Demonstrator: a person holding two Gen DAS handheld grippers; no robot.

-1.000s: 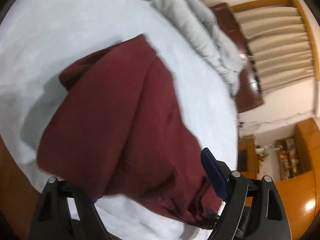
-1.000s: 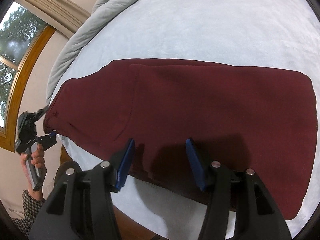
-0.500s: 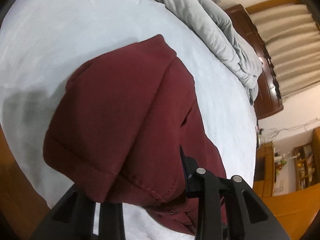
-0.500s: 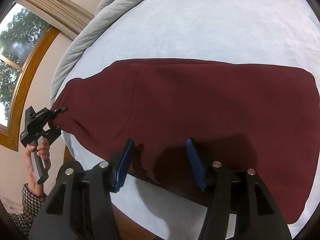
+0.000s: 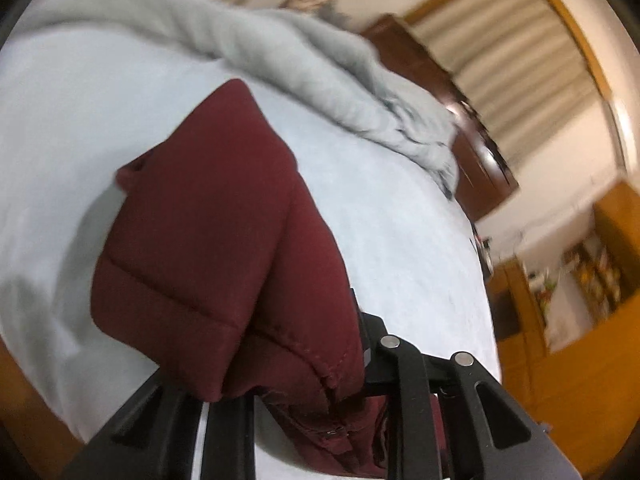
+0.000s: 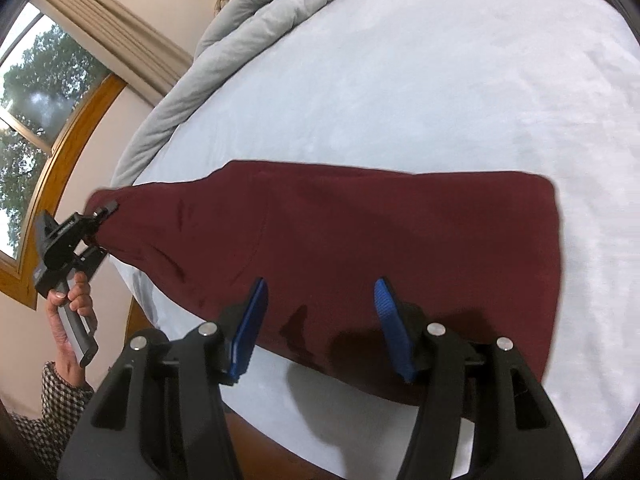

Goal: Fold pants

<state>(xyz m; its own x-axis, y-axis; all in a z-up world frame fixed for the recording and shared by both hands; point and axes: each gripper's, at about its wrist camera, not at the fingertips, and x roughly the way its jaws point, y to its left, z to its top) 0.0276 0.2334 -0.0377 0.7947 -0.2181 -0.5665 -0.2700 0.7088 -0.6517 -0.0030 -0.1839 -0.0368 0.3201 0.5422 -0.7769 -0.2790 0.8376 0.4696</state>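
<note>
The maroon pants (image 6: pixel 360 240) lie flat on the bed (image 6: pixel 440 92), long axis running across its near edge. One end is lifted off the bed's corner, pinched in the jaws of the left gripper (image 6: pixel 102 216). The right gripper (image 6: pixel 318 320) hovers over the near edge of the pants, jaws spread. A grey duvet (image 6: pixel 256 12) is bunched along the bed's far side.
</note>
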